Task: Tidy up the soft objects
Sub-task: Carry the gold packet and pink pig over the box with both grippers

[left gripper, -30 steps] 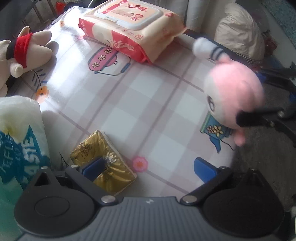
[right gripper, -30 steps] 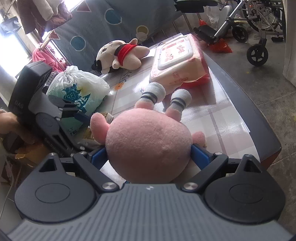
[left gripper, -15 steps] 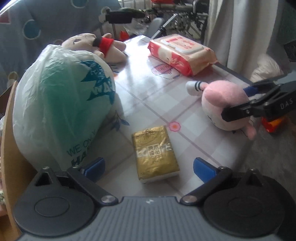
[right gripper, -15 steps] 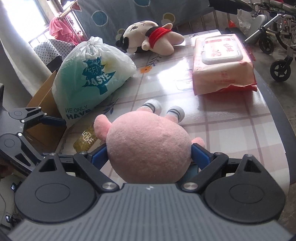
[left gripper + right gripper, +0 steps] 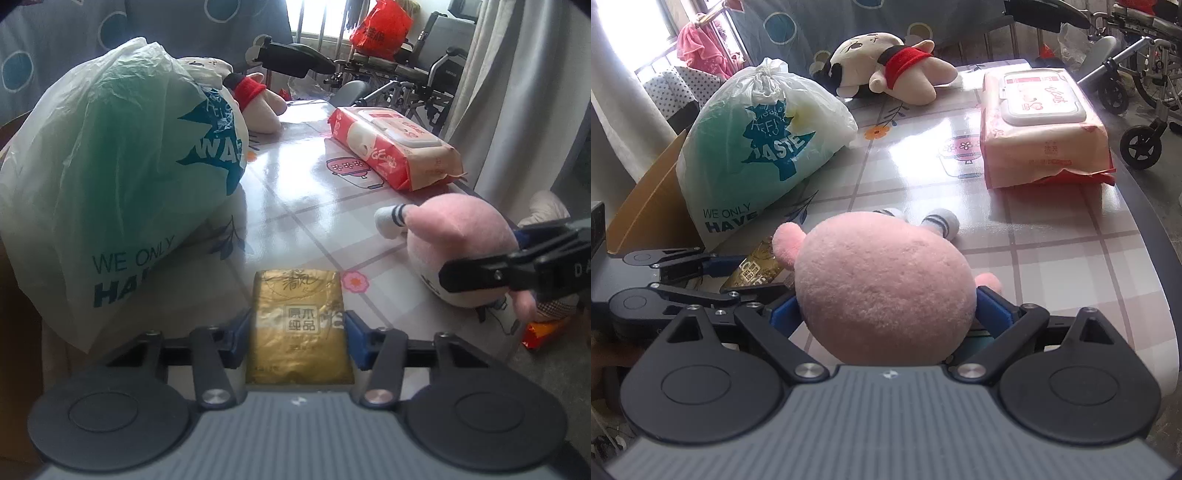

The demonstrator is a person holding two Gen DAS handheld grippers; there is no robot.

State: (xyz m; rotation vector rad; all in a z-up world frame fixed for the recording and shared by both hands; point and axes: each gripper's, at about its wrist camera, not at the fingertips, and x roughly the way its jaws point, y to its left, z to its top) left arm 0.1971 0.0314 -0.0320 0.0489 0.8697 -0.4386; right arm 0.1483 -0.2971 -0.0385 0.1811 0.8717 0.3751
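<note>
The gold tissue pack (image 5: 300, 325) is gripped between the blue pads (image 5: 355, 339) of the left tool (image 5: 298, 339), which are closed against both of its long sides; the pack lies flat on the checked worktop (image 5: 295, 206) at the 6 o'clock edge of the left wrist view. The pink plush toy (image 5: 882, 291) is clamped at its round body by the right tool (image 5: 886, 314), the jaws being set wide around it, with its striped feet resting on the worktop. In the right wrist view, a tied plastic bag (image 5: 757, 147) is seen at 10 o'clock, a plush doll with a red band (image 5: 886, 70) at 12 o'clock, and a wet-wipes pack (image 5: 1041, 129) at 2 o'clock. A cardboard box (image 5: 646, 199) stands just beside the bag, at the worktop's edge.
</note>
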